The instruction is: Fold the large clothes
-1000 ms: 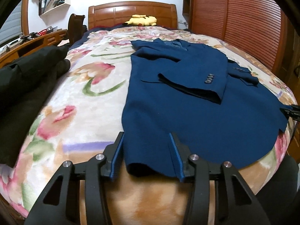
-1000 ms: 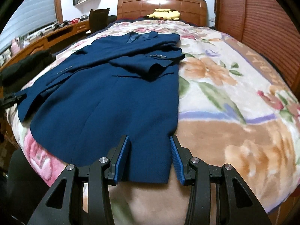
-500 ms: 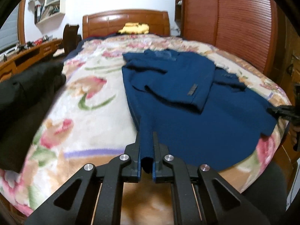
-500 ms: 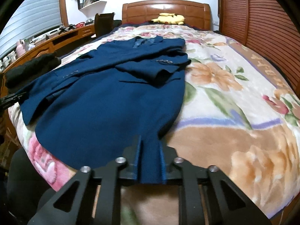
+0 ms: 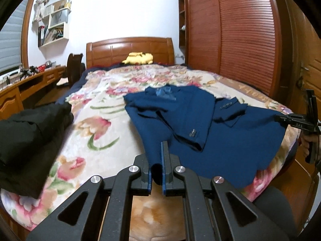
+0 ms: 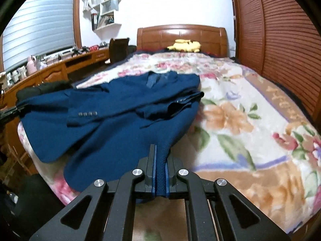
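Note:
A dark blue suit jacket (image 5: 200,120) lies on the flowered blanket (image 5: 96,132), collar toward the headboard and sleeves folded across its front. My left gripper (image 5: 157,150) is shut on one corner of the jacket's bottom hem, which is raised off the bed. In the right wrist view the jacket (image 6: 124,112) spreads to the left, and my right gripper (image 6: 160,152) is shut on the other hem corner, cloth pinched between its blue pads. Each gripper shows at the edge of the other's view: the right gripper (image 5: 297,120) and the left gripper (image 6: 12,112).
A pile of black clothing (image 5: 30,136) lies on the bed's left side. A yellow plush toy (image 5: 138,58) rests by the wooden headboard (image 5: 130,48). A louvred wooden wardrobe (image 5: 240,36) lines the right; a desk (image 6: 56,68) and chair (image 6: 118,48) stand on the left.
Both grippers went from open around the hem to shut on it, then rose. The jacket's lower edge has lifted off the blanket and the cloth now drapes from the pads.

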A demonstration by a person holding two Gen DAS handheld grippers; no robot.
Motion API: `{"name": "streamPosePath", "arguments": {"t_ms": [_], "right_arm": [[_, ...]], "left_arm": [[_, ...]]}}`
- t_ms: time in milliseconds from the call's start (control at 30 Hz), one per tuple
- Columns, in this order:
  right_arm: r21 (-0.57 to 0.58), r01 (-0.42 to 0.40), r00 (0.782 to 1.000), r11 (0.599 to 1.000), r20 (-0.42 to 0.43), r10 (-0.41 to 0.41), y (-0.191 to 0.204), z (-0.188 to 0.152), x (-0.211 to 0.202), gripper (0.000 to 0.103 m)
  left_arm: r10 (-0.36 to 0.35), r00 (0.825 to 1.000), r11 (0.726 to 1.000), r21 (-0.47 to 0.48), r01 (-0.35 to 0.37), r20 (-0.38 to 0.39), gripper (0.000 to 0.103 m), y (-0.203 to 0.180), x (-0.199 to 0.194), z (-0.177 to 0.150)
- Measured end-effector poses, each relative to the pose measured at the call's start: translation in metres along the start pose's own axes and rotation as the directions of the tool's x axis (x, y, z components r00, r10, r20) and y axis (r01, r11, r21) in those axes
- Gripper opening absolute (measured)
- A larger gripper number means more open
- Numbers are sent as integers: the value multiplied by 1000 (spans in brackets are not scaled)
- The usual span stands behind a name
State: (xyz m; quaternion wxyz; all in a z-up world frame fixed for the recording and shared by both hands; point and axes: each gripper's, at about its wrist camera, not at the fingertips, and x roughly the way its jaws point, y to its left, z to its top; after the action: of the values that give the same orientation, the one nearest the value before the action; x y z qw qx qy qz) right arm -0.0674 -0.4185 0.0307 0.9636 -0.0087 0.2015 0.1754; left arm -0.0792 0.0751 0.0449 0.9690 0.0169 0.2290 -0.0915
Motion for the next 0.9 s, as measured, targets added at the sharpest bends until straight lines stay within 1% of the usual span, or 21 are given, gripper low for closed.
{"name": "streamPosePath", "arguments": {"t_ms": [33,233,467,600,700,833,900], "right_arm": [[-3,4,1000,1000,9,-4,1,1,-5,6],[-5,-32,996,999,83,32,8,11,-48,6],[-44,-57,985,997,157,64,21,26,-88,6],[-75,-63,977,995,197,77,29,38,-110,6],[-89,-65,969,994,231,84,30,44,-126,6],[-96,-68,958,993,273,92,28,49,-145,6],[-99,-73,954,992,284,98,26,51,-148,6]], "left_arm": [[-4,1000,1000,-1,4,15,7,0,-6,2],[-7,996,1000,5,6,93,7,-1,-38,20],[-3,986,1000,19,-1,170,6,-1,-72,48],[-3,974,1000,16,-1,226,6,-2,-97,71],[2,965,999,33,-11,263,6,-5,-112,84],[4,957,999,50,-19,291,6,-9,-123,96],[-1,953,999,48,-15,303,6,-7,-128,104]]}}
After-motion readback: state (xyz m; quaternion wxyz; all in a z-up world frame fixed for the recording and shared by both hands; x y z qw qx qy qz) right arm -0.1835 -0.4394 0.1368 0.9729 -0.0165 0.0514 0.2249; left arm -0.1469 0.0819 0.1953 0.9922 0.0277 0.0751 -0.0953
